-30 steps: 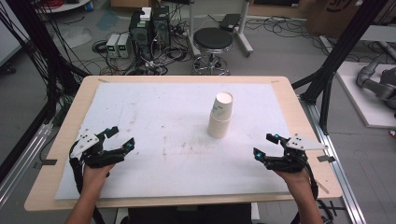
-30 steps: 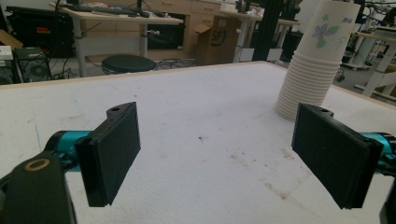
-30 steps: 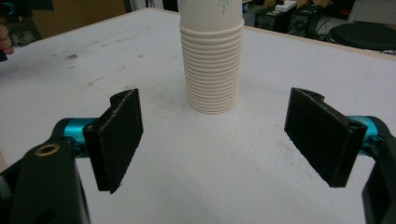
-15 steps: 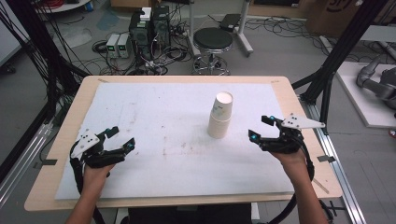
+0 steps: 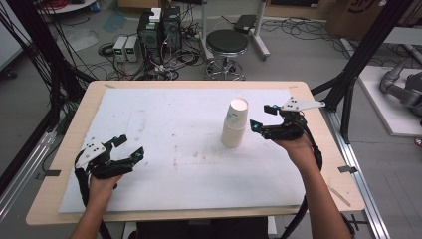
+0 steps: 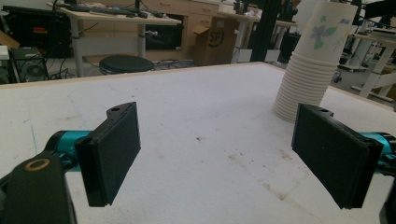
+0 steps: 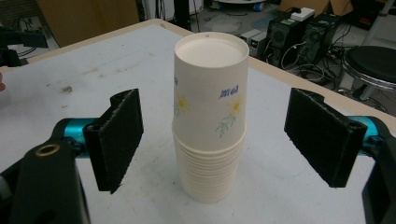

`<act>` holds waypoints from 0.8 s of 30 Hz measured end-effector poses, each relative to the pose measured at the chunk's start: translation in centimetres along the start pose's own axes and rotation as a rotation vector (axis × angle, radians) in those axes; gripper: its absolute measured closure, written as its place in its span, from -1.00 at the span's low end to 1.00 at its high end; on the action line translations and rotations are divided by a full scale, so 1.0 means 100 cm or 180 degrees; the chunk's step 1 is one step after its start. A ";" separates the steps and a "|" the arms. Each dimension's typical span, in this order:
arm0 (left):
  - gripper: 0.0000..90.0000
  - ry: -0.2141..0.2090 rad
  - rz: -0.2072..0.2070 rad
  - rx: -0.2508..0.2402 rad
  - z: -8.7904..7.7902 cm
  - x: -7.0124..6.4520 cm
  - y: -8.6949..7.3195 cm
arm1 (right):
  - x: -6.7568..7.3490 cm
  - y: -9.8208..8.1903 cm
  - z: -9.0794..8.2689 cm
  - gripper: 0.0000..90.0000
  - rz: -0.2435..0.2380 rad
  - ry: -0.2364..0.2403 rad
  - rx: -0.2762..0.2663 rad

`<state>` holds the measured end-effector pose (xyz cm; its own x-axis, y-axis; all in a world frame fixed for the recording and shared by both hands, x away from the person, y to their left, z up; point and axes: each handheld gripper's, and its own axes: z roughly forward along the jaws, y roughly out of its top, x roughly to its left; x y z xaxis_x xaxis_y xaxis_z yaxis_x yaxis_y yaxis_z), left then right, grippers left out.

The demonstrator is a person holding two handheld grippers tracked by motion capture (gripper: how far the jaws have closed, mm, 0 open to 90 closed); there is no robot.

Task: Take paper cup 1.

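The right gripper point(image 5: 261, 118) has come up to the cup stack point(image 5: 235, 123), jaws wide, stack just ahead between them

Stack of cups point(image 5: 235, 123) stands upside down on the mat point(image 5: 164, 119), just ahead of the right gripper point(image 5: 261, 118), in line with the gap between its spread jaws, touching neither. Left gripper point(image 5: 128, 148) sits well apart; stack lies far ahead and to its right. Stool point(image 5: 227, 44) behind table point(image 5: 69, 139).

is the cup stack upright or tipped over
Upright. The cup stack stands mouth-down on the table, closed bottoms facing up, between the open right tongs.
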<state>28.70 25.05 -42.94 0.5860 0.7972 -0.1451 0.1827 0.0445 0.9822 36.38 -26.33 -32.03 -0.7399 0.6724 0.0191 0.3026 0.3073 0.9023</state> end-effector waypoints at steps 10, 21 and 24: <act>-0.66 -0.0028 -0.0001 0.0001 0.001 0.001 0.000 | -0.007 0.019 0.027 -0.55 0.0008 0.0057 0.0152; -0.66 -0.0033 -0.0016 0.0002 0.002 0.001 -0.001 | -0.006 0.021 0.054 -0.55 0.0014 0.0164 0.0301; -0.66 -0.0030 -0.0014 -0.0005 0.002 0.002 0.000 | -0.006 0.023 0.061 -0.55 0.0007 0.0175 0.0322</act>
<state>28.98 25.04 -43.05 0.5925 0.7914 -0.1504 0.1840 0.0489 0.9817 41.19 -21.96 -32.56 -0.7702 0.6360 0.0472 0.3613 0.3741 0.8541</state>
